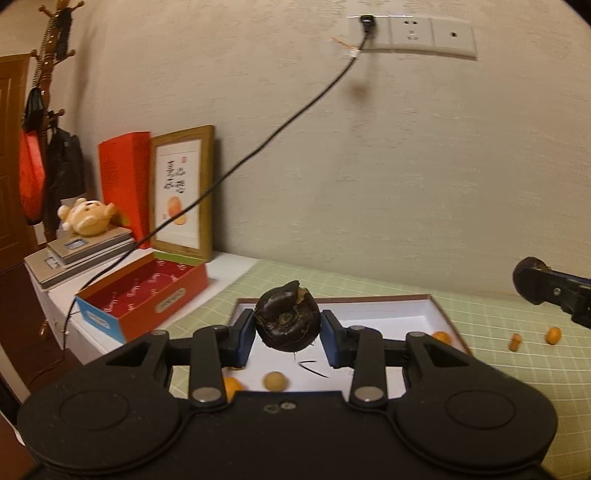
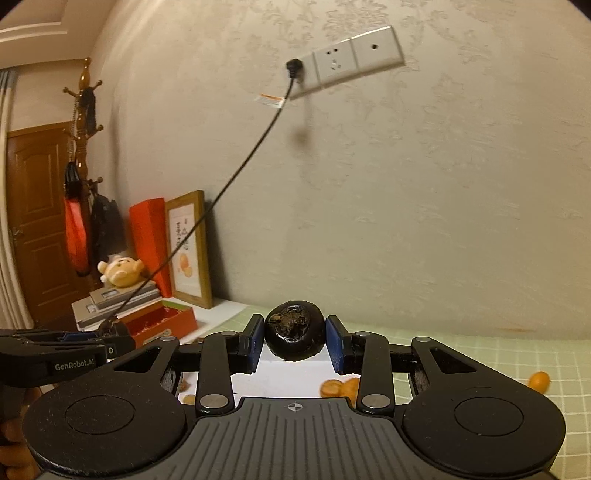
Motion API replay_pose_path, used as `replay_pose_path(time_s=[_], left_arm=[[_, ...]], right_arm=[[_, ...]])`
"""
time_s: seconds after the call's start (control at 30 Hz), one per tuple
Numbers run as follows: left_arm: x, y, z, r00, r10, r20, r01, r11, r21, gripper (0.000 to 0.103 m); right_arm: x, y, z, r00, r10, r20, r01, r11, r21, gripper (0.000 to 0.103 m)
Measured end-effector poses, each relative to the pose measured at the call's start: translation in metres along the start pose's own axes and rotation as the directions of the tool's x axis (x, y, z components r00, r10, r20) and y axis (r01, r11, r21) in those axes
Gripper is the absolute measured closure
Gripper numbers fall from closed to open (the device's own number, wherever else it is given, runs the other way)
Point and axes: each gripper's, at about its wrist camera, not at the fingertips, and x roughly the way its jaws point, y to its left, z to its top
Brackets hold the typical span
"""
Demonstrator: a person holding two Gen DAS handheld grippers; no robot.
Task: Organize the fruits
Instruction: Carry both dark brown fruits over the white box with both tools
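above white tray (image 1: 424,314) holding kumquats (image 1: 441,336): left gripper (image 1: 288,328), right gripper (image 2: 295,338) each clamp dark fruit

A lived-in home room is shown, probably a bedroom or study. A wooden coat rack (image 2: 83,122) hung with bags is seen beside a panelled wooden door (image 2: 35,221). A framed calligraphy print (image 1: 183,192) is leaned against textured wallpaper, near a plush toy (image 1: 86,217) laid on stacked books. A wall socket strip (image 1: 412,35) is mounted above a table covered by a green checked cloth (image 1: 498,314).
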Motion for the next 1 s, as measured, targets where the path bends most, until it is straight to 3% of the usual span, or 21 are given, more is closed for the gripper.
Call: replay_pose_path(time_s=[0.37, 1.0], left_arm=[[0.014, 0.024, -0.001, 0.999, 0.036, 0.007, -0.036, 0.999, -0.037, 0.075], [0.066, 0.037, 0.002, 0.999, 0.027, -0.046, -0.031, 0.996, -0.078, 0.074]], right_arm=[[0.025, 0.017, -0.003, 1.000, 0.016, 0.001, -0.016, 1.000, -0.025, 0.067], [0.085, 0.011, -0.009, 0.998, -0.003, -0.070, 0.001, 1.000, -0.023, 0.067]])
